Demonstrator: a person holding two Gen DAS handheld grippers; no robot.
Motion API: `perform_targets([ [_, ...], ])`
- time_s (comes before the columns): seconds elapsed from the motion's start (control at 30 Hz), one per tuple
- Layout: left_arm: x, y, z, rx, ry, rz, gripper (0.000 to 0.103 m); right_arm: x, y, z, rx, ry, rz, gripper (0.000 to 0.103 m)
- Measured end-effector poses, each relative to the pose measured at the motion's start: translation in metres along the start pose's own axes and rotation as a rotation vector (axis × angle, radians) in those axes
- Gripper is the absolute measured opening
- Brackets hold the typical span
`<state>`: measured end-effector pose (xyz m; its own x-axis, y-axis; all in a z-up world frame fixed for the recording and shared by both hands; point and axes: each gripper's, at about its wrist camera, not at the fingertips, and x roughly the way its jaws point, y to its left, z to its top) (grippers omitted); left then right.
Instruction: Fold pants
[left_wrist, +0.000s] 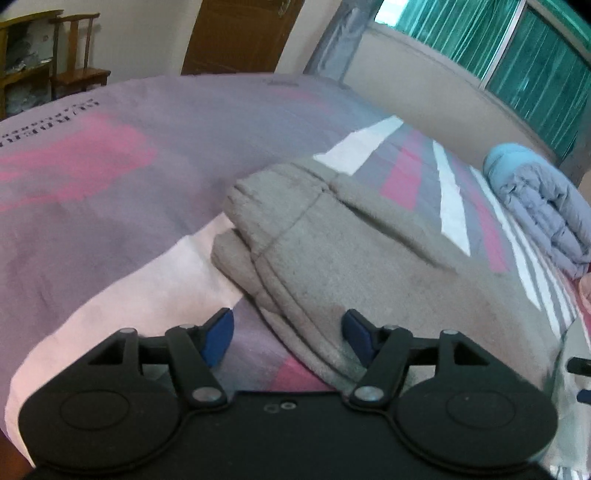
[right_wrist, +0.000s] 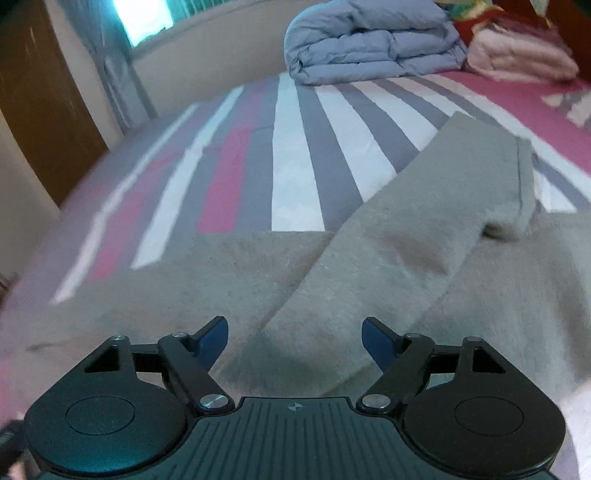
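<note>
Grey fleece pants (left_wrist: 332, 236) lie on the bed, partly folded, with the ribbed waistband end bunched up at the far left in the left wrist view. My left gripper (left_wrist: 288, 334) hovers over the near edge of the cloth, jaws apart, no fabric pinched between the blue pads. In the right wrist view the pants (right_wrist: 406, 240) spread across the foreground, one leg laid diagonally over the rest toward the upper right. My right gripper (right_wrist: 295, 339) stands wide open just above that folded leg, holding nothing.
The bed carries a sheet (right_wrist: 295, 155) striped in pink, grey and white. A folded pale blue duvet (right_wrist: 369, 40) and pink bedding (right_wrist: 517, 55) sit at its far end. A wooden chair (left_wrist: 77, 74) and a brown door (left_wrist: 236, 37) stand beyond the bed.
</note>
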<state>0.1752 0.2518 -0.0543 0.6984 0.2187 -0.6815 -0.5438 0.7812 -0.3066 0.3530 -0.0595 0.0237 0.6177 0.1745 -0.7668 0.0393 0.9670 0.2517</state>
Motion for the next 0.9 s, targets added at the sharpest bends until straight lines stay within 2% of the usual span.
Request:
perform_targets([
  [0.13,0.009,-0.005,0.000,0.052,0.008,0.010,0.065,0.050,0.026,0.009,-0.150,0.139,-0.187,0.080],
  [0.17,0.009,-0.006,0.000,0.062,0.007,0.012,0.065,0.059,0.030,0.006,-0.199,0.151,-0.213,0.080],
  [0.2,0.009,-0.006,-0.001,0.070,0.005,0.013,0.065,0.061,0.032,0.003,-0.231,0.147,-0.217,0.070],
  [0.23,0.009,-0.006,-0.001,0.072,0.002,0.013,0.065,0.058,0.030,0.000,-0.241,0.148,-0.202,0.054],
  [0.27,0.009,-0.005,-0.002,0.072,0.000,0.012,0.065,0.052,0.027,0.000,-0.234,0.141,-0.181,0.017],
  [0.3,0.008,-0.005,-0.003,0.073,-0.004,0.013,0.065,0.042,0.022,-0.001,-0.213,0.126,-0.153,0.005],
  [0.47,0.008,-0.005,-0.004,0.081,-0.009,0.008,0.066,-0.017,-0.016,-0.026,-0.067,0.050,-0.071,0.005],
  [0.63,0.009,-0.002,-0.002,0.085,0.001,-0.007,0.067,-0.040,-0.049,-0.086,0.069,0.051,-0.005,0.006],
  [0.67,0.010,-0.001,-0.001,0.084,0.002,-0.009,0.067,-0.045,-0.052,-0.087,0.092,0.031,0.013,0.010],
  [0.7,0.010,-0.001,-0.001,0.084,0.002,-0.010,0.067,-0.051,-0.054,-0.084,0.117,0.005,0.024,0.030],
  [0.73,0.010,-0.001,-0.001,0.082,0.001,-0.011,0.067,-0.059,-0.054,-0.078,0.122,-0.026,0.013,0.043],
  [0.77,0.011,-0.001,-0.001,0.083,-0.001,-0.012,0.067,-0.068,-0.051,-0.073,0.108,-0.077,-0.007,0.063],
  [0.83,0.012,0.000,-0.002,0.083,-0.005,-0.014,0.067,-0.078,-0.046,-0.057,0.064,-0.146,-0.018,0.065],
  [0.9,0.012,0.000,-0.002,0.083,-0.006,-0.016,0.067,-0.075,-0.042,-0.039,0.036,-0.147,-0.016,0.065],
])
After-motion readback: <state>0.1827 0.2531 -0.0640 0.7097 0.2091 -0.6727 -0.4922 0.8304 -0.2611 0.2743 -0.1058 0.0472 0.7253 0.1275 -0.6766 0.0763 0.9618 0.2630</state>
